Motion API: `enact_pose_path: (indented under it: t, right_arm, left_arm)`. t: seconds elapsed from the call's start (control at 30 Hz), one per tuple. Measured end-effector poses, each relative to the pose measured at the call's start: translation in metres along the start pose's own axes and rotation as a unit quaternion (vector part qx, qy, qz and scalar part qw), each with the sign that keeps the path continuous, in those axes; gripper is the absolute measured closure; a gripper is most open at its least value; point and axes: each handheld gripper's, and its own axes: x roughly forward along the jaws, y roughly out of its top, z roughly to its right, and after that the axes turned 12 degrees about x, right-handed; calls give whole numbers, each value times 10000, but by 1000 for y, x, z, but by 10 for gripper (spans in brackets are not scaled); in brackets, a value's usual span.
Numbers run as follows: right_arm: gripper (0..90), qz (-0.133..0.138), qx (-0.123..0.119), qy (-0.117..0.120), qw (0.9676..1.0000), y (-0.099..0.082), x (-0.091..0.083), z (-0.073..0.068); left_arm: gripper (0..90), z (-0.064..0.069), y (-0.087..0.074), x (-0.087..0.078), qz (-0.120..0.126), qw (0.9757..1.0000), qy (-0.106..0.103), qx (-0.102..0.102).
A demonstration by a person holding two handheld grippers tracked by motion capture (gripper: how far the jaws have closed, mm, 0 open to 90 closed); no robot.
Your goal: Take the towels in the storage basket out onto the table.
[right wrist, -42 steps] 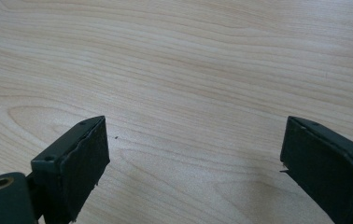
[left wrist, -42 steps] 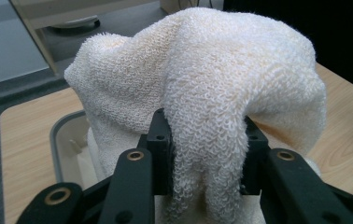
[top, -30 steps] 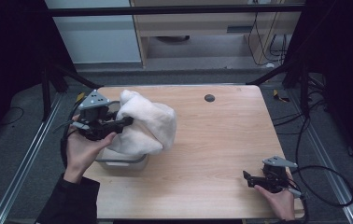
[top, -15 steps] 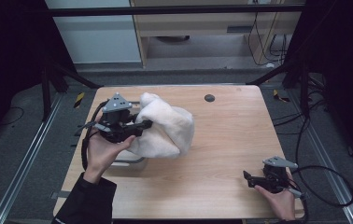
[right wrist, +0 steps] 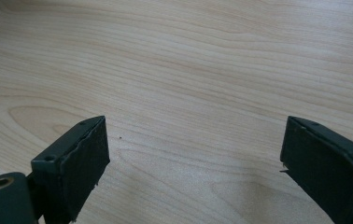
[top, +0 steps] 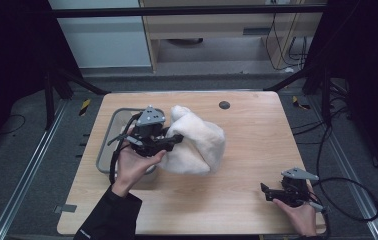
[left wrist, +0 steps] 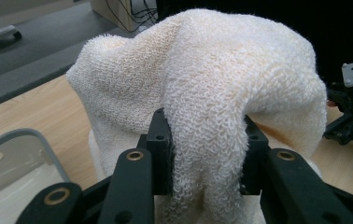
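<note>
A cream terry towel (top: pixel 197 142) hangs bunched over the middle-left of the wooden table (top: pixel 257 125). My left gripper (top: pixel 174 140) is shut on a thick fold of it, and the cloth (left wrist: pixel 212 93) drapes over and between the two black jaws in the left gripper view. Its lower end rests on the tabletop beside a grey bin (top: pixel 108 145). My right gripper (top: pixel 266 191) rests near the table's front right corner. It stands open, and between its fingers (right wrist: pixel 79 163) I see bare wood.
The grey bin sits at the table's left side, partly behind my left hand; its rim (left wrist: pixel 20 140) shows at lower left in the left gripper view. A small dark round hole (top: pixel 224 105) lies near the far edge. Cables trail off the right side.
My left gripper has carried the towel rightward and a little lower, off the grey bin toward the table's middle, so the bin is now uncovered. The right gripper has stayed put.
</note>
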Motion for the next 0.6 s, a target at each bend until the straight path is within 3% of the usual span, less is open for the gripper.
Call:
enact_pose_path:
  t: [0.13, 0.6]
  right_arm:
    - [80, 4, -18, -3, 10000, 0, 0, 0]
    - [80, -2, -34, -15, 10000, 0, 0, 0]
  left_arm:
    - [649, 6, -4, 13, -2, 9999, -99, 62]
    - [648, 23, -28, 61, -79, 9988, -493, -20]
